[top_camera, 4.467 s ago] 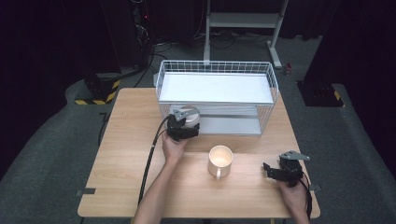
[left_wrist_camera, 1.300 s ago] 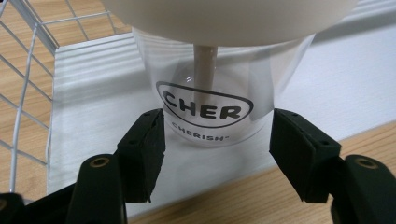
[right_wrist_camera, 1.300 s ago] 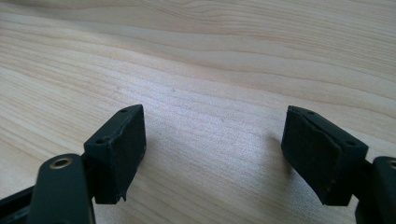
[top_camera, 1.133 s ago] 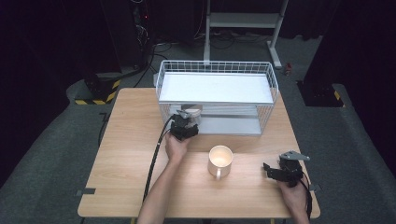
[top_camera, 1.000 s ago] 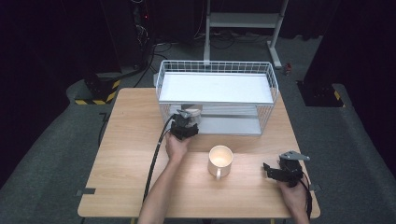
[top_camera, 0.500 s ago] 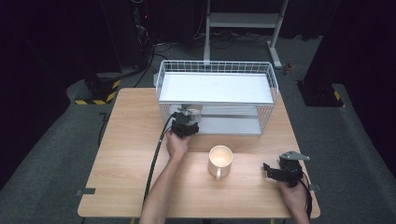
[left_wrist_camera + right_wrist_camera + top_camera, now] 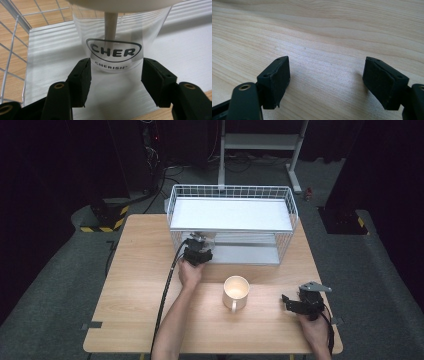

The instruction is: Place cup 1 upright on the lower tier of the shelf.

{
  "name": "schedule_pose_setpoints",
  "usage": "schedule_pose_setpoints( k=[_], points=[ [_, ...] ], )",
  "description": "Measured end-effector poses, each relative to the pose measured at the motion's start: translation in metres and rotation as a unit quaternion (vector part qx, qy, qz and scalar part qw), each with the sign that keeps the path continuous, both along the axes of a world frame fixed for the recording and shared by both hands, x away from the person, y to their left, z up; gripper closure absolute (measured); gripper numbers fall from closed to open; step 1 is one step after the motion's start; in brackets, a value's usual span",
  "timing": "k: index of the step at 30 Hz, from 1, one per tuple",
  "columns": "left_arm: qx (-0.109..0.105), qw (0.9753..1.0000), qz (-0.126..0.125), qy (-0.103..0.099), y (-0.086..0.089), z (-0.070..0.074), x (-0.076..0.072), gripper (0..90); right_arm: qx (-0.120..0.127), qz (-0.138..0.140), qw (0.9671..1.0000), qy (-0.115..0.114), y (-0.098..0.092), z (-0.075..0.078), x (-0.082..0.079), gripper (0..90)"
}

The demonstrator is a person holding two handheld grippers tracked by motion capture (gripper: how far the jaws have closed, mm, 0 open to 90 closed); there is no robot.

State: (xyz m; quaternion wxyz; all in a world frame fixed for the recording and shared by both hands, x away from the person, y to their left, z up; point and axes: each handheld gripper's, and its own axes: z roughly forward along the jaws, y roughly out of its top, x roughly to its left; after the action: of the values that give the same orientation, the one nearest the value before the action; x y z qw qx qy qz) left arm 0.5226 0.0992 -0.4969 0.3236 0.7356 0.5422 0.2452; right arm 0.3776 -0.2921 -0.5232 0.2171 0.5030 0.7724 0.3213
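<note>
Pale wood forms the bench (image 7: pixel 135 285), seen from the high view with a white wire basket (image 7: pixel 231 200) standing at its far edge. The basket carries a white upper panel and a lower shelf open toward the near side. The left hand-held gripper (image 7: pixel 198 251) is at the near left opening of the basket, at the lower shelf, held by the person's left hand (image 7: pixel 190 273), with its black cable trailing down the bench. A cream mug (image 7: pixel 236 291) stands on the bench near the middle, to the right of the left forearm and well apart from both tools. The right hand-held gripper (image 7: pixel 289 303) rests low at the near right corner of the bench, pointing left.

Left gripper view: the left hand-held gripper (image 7: pixel 116 72) has its jaws apart, flanking a clear glass cup (image 7: pixel 115 37) printed "CHER / CHERISH". The cup stands upright on the white shelf floor (image 7: pixel 180 47) inside the basket, between the two pads; whether either pad touches the glass cannot be told. Basket wires (image 7: pixel 15 42) cross the left side, with wood beyond.

Right gripper view: the right hand-held gripper (image 7: pixel 325 80) has its jaws wide apart over bare wood grain, with nothing between them.
</note>
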Motion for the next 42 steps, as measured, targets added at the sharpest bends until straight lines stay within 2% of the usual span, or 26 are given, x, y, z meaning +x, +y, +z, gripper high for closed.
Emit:
schedule_pose_setpoints(
  k=[1, 3, 4, 6, 16, 21, 22, 26, 31, 35, 38, 42],
  points=[
    [0.004, 1.0, 0.0, 0.0, 0.0, 0.0, -0.001, 41.5, 0.0, 0.0, 1.0, 0.0, 0.0, 0.0, 0.0, 22.2],
    [-0.003, 1.0, -0.001, 0.0, 0.001, 0.001, -0.003, 40.0, 0.0, 0.0, 1.0, 0.0, 0.0, 0.0, 0.0, 22.2],
    [-0.014, 0.9999, -0.001, -0.003, 0.002, 0.002, -0.004, 40.0, 0.0, 0.0, 1.0, 0.0, 0.0, 0.0, 0.0, 22.2],
    [-0.005, 0.9999, -0.006, -0.008, 0.003, 0.005, -0.008, 37.5, 0.0, 0.0, 1.0, 0.0, 0.0, 0.0, 0.0, 22.2],
    [-0.028, 0.9989, -0.031, -0.022, 0.01, 0.012, -0.03, 32.5, 0.0, 0.0, 1.0, 0.0, 0.0, 0.0, 0.0, 22.2],
    [-0.032, 0.9981, -0.04, -0.033, 0.013, 0.015, -0.036, 30.5, 0.0, 0.0, 1.0, 0.0, 0.0, 0.0, 0.0, 22.2],
    [-0.044, 0.9974, -0.045, -0.034, 0.011, 0.015, -0.039, 30.4, 0.0, 0.0, 1.0, 0.0, 0.0, 0.0, 0.0, 22.2],
    [-0.041, 0.9969, -0.053, -0.04, 0.012, 0.018, -0.043, 29.3, 0.0, 0.0, 1.0, 0.0, 0.0, 0.0, 0.0, 22.1],
    [-0.053, 0.9962, -0.058, -0.038, 0.015, 0.02, -0.047, 27.0, 0.0, 0.0, 1.0, 0.0, 0.0, 0.0, 0.0, 22.2],
    [-0.048, 0.996, -0.064, -0.039, 0.016, 0.021, -0.05, 26.1, 0.0, 0.0, 1.0, 0.0, 0.0, 0.0, 0.0, 22.1],
    [-0.058, 0.9952, -0.069, -0.038, 0.017, 0.021, -0.054, 24.9, 0.0, 0.0, 1.0, 0.0, 0.0, 0.0, 0.0, 22.1],
    [-0.06, 0.9947, -0.074, -0.039, 0.02, 0.023, -0.056, 23.1, 0.0, 0.0, 1.0, 0.0, 0.0, 0.0, 0.0, 22.2]
  ],
)
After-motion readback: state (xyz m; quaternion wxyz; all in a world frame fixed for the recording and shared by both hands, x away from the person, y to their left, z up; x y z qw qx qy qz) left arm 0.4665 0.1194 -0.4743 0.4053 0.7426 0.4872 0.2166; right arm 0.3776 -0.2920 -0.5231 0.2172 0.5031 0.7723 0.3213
